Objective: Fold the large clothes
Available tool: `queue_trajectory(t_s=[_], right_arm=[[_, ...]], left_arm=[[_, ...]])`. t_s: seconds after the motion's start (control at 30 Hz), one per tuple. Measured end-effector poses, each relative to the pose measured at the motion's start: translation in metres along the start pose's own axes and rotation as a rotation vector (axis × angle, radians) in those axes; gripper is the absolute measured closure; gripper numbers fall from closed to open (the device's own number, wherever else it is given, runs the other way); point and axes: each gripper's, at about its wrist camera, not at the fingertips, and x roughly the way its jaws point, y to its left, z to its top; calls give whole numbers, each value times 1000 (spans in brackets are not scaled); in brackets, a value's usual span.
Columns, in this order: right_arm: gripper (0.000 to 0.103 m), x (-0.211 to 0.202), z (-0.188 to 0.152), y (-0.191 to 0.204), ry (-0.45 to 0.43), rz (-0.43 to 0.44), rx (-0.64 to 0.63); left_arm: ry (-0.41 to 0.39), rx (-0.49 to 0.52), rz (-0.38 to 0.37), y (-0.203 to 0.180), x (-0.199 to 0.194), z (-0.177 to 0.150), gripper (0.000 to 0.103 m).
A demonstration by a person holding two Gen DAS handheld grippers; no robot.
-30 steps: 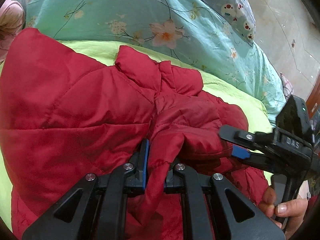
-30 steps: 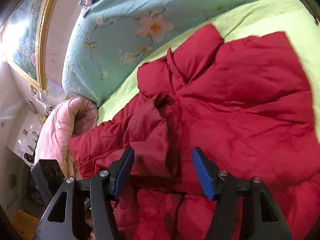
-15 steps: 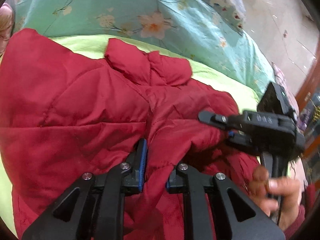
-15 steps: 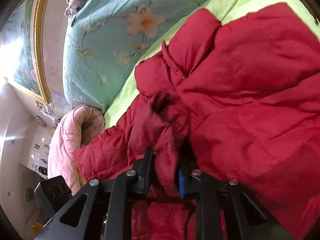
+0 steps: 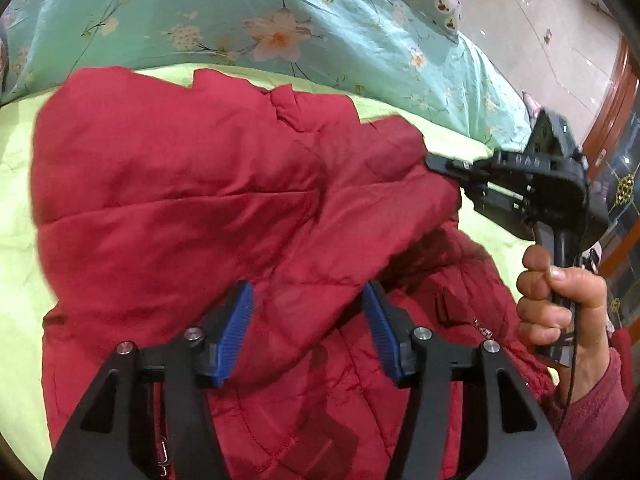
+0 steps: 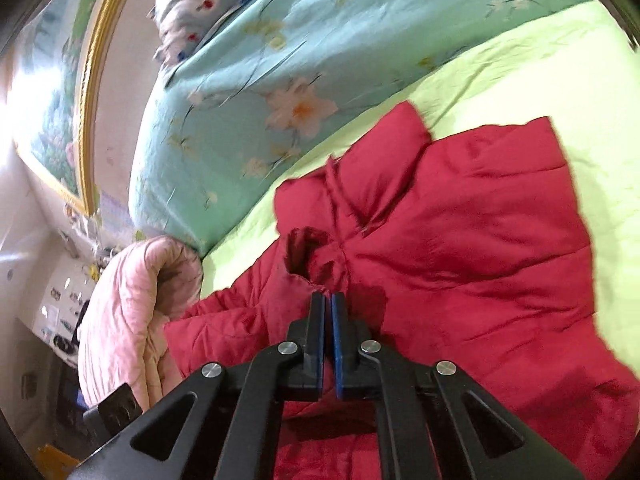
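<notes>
The red jacket (image 5: 168, 184) is lying spread on the green sheet (image 6: 520, 72) of the bed. The right claw (image 6: 327, 304) is pinching the cuff of the sleeve (image 6: 308, 256), jaws pressed tight together after closing. The left claw (image 5: 308, 324) has just been opening and is standing half wide, with the sleeve fabric loose between its jaws. The sleeve is running from the left claw toward the right one. There are no containers here.

Left hand-held gripper (image 5: 308, 328), jaws just opened, straddles the red jacket (image 5: 180, 184) pinched by right hand-held gripper (image 5: 444, 172).

Green sheet (image 6: 540, 60) right of jacket (image 6: 480, 240) open; quilt (image 6: 240, 100) prob. blocks behind.
</notes>
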Motion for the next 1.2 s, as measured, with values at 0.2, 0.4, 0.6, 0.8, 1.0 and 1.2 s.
queue_trajectory(t_s=[0.2,0.4,0.6,0.8,1.0,1.2], right_arm=[[101,-23,14,-25,-52,-53,25],[101,-63,31,-40,-153,-56,47],[101,-57,22,-63,-141,-162,60],[101,-41,10,-79,-100,-233,67],[93,-54,10,-41,-137,-359,-58],[59,-48,23,25,-181,-308,-253]], left_arm=[[-93,-27,49,19,-22,7,47],[-163,-116,117,58,-28,28,47],[-109,-119,167,82,10,46,47],[-25,-95,187,90,37,34,47],[-21,-94,182,89,38,31,47],[-39,-107,161,85,32,43,47]])
